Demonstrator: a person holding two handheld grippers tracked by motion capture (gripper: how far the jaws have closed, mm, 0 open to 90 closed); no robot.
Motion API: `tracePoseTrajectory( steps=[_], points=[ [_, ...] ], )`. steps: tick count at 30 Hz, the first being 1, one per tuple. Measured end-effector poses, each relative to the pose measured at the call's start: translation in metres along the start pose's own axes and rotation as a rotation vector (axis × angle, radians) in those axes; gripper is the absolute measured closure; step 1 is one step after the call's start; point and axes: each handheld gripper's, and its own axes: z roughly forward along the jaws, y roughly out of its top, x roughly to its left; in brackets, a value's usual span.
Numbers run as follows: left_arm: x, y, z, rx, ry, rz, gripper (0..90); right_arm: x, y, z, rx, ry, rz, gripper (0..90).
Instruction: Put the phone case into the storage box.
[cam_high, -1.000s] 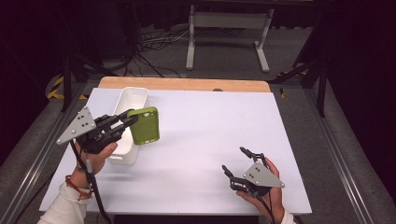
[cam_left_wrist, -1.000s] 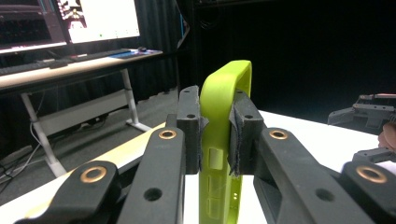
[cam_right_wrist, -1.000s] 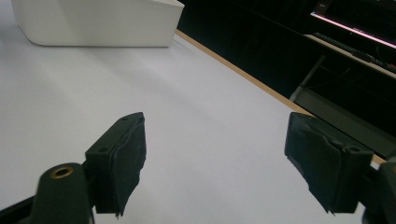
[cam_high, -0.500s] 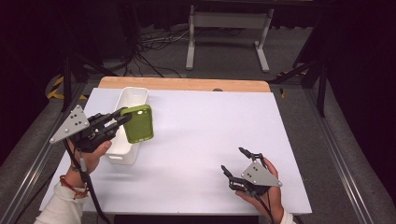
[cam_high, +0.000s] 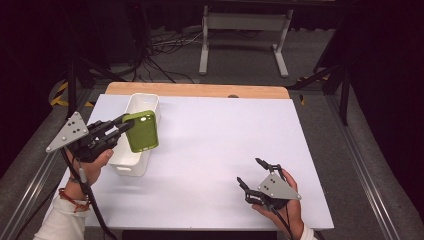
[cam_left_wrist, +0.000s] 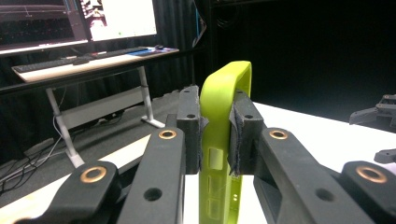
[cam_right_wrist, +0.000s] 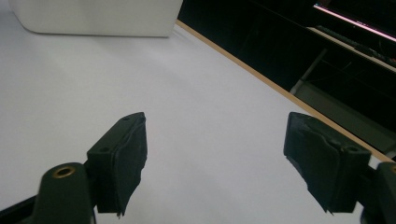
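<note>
— On the table's (cam_high: 210, 150) left side, what does the left gripper (cam_high: 125, 125) hold?

— Its jaws are clamped on a green phone case (cam_high: 141, 131), one pad on each face. The case is lifted above the long white bin (cam_high: 137, 107) near the left edge.

— And the right gripper (cam_high: 252, 175)?

— At the near right, its jaws are spread wide with nothing between them, over bare white tabletop, well apart from the bin.

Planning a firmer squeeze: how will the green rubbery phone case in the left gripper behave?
The green rubbery phone case looks like a thin, hollow shell, so probably light and bendy. The left gripper pinches just one edge, so it may flex or swing. Its matte surface likely resists slipping.
</note>
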Motion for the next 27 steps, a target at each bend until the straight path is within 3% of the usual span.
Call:
tracePoseTrajectory(
  steps=[13,19,27],
  points=[
    [0.010,0.000,-0.010,0.004,0.046,0.008,77.8,-0.002,0.000,-0.001,-0.018,-0.017,0.014,23.7],
    [0.016,-0.002,-0.013,-0.005,0.065,-0.007,77.9,-0.001,0.000,0.000,-0.010,-0.012,0.010,23.7],
    [0.024,-0.009,-0.012,0.025,0.096,-0.001,77.8,-0.002,-0.001,0.000,-0.020,-0.024,0.018,24.2]
  ],
)
